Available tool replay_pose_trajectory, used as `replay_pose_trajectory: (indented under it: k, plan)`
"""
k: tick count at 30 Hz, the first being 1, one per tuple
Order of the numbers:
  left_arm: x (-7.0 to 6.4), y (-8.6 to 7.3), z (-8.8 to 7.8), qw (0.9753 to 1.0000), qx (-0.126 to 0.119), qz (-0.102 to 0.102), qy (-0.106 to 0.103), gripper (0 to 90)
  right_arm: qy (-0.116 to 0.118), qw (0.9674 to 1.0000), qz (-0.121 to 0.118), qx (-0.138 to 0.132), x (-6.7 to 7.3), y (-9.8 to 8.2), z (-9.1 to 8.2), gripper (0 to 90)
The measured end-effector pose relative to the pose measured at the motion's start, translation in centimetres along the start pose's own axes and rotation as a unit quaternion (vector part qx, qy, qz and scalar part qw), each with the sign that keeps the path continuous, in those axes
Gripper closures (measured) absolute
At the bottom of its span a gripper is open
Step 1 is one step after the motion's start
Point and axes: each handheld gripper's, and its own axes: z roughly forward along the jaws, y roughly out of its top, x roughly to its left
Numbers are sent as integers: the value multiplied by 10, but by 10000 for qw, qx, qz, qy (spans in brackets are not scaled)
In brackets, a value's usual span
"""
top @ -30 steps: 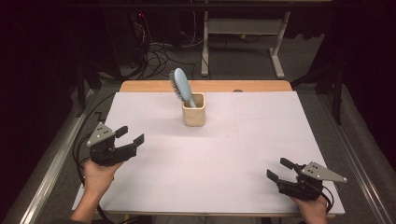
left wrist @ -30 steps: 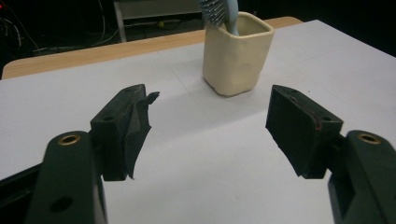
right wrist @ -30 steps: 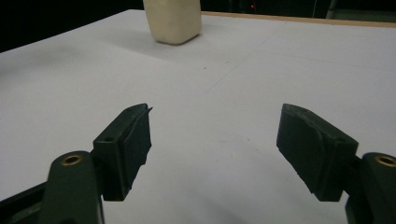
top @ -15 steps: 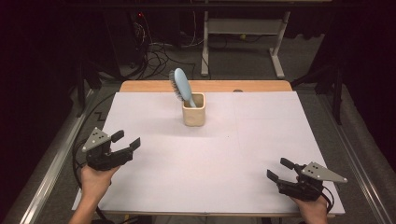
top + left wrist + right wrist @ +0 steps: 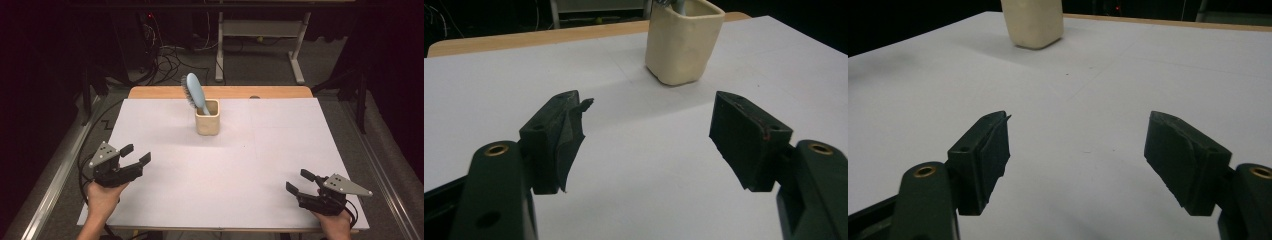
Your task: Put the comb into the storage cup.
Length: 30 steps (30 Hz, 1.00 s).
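Note:
A cream square cup (image 5: pixel 207 117) stands upright at the far middle of the white table (image 5: pixel 280 145), and a light blue hairbrush (image 5: pixel 194 92) leans out of it to the left, bristle head up. My left gripper (image 5: pixel 136 153) rests open near the front left edge, jaws aimed toward the cup (image 5: pixel 683 41), nothing between them. At the front right my right gripper (image 5: pixel 298 181) is open and empty too, with the cup (image 5: pixel 1033 21) far ahead on its left.
A wooden strip (image 5: pixel 280 92) runs along the table's far edge. Beyond it are floor cables (image 5: pixel 165 60) and a white desk frame (image 5: pixel 260 30). Metal rails (image 5: pixel 55 175) border the table on both sides.
My left gripper has drawn back toward the near left edge of the table, staying open. The right gripper, cup and brush have not moved.

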Motion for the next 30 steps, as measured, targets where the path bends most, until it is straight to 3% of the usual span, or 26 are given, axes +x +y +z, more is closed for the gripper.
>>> replay_pose_trajectory:
  k: [30]
  plan:
    - [-2,-20,1,9999,39,-117,-78,299,2,10000,-13,-17,0,0,-1,267]
